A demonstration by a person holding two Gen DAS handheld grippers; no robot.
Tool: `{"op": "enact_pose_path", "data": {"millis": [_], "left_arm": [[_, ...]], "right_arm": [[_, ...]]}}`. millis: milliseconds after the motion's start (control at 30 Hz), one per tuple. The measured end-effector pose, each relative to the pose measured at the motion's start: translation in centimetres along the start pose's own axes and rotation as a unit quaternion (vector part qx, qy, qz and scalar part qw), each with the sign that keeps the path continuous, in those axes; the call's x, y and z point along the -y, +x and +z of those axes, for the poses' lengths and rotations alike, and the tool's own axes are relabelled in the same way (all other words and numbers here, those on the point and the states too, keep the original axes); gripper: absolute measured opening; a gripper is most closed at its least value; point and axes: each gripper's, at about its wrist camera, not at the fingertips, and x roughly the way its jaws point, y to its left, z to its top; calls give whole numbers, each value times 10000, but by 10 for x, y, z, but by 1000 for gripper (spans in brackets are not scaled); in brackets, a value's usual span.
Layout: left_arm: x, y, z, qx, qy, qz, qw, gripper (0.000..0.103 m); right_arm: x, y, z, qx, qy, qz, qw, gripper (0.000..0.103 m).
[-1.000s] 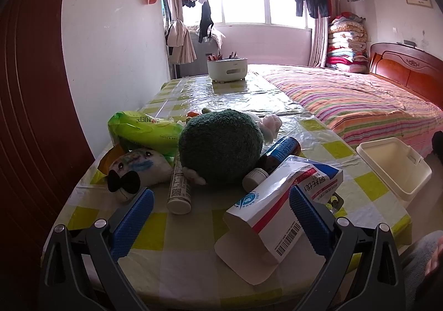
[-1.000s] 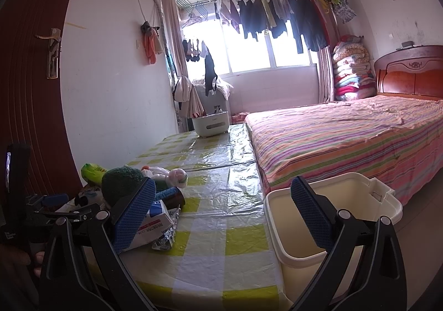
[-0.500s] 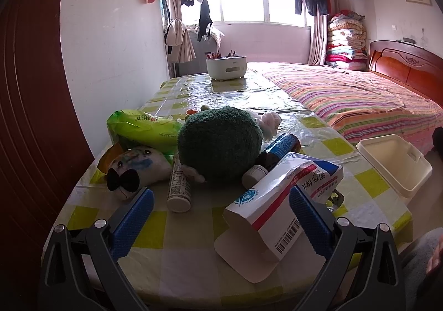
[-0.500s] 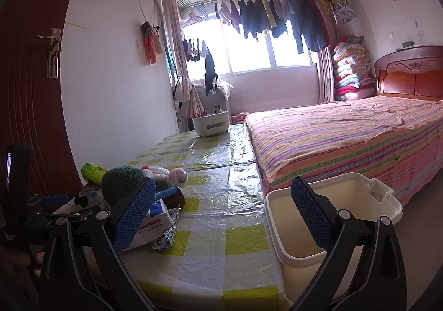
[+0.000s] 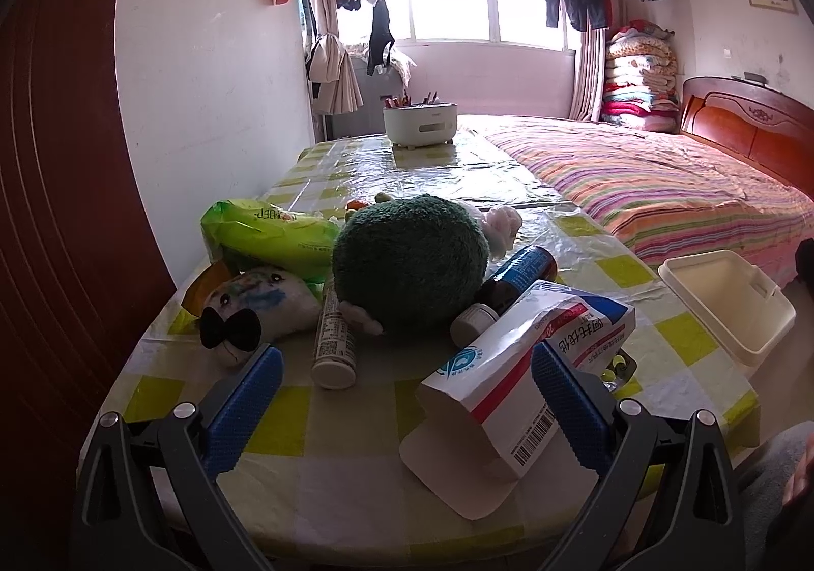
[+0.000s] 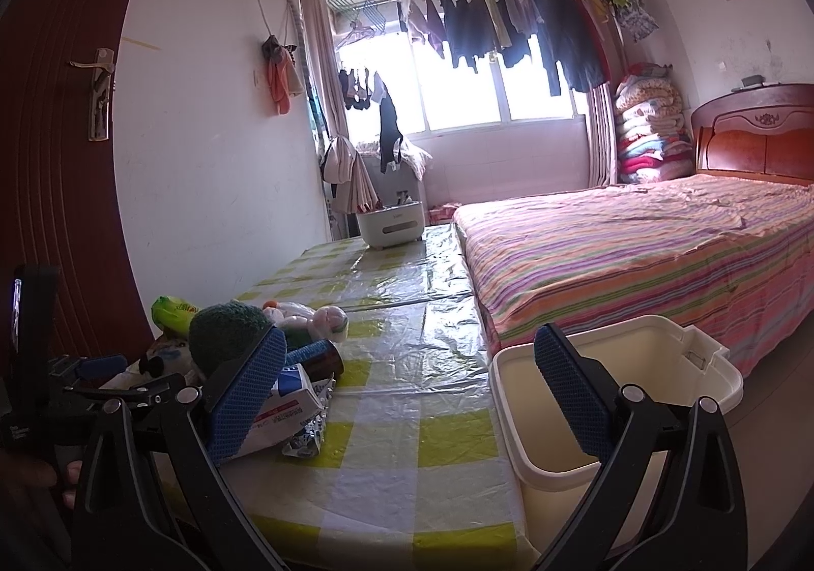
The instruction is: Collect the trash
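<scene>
On checkered table (image 5: 356, 418), torn carton (image 5: 514, 367) lies between spread-apart left tool (image 5: 407, 398) fingers.

The green plush ball (image 5: 409, 263) hides most of the dark bottle (image 5: 514, 278) and of the pale soft toy (image 5: 501, 222) behind it. The open medicine box (image 5: 529, 367) covers all but a corner of a foil blister pack (image 5: 618, 365). In the right wrist view, the left pad of the right tool (image 6: 407, 398) blocks part of that box (image 6: 290, 411), and its print is too small to read.

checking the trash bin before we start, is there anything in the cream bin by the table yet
No, the bin beside the table shows only its bare inner walls and floor, though the right gripper hides part of it.
</scene>
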Motion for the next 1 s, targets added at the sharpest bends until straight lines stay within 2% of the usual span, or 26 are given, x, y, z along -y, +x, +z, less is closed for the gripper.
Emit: {"op": "enact_pose_path", "data": {"millis": [633, 700, 833, 1000], "left_arm": [[-4, 1, 0, 0, 38, 88, 10000, 95], [-7, 0, -1, 6, 14, 104, 9999, 95], [-20, -4, -1, 67, -66, 212, 9997, 95], [-46, -9, 0, 128, -306, 398, 9987, 95]], "right_arm": [[-7, 6, 0, -101, -72, 164, 9998, 97], [-10, 9, 1, -188, -116, 217, 9995, 97], [-26, 27, -2, -625, -335, 502, 9962, 97], [-43, 53, -11, -1182, -451, 984, 9871, 97]]}}
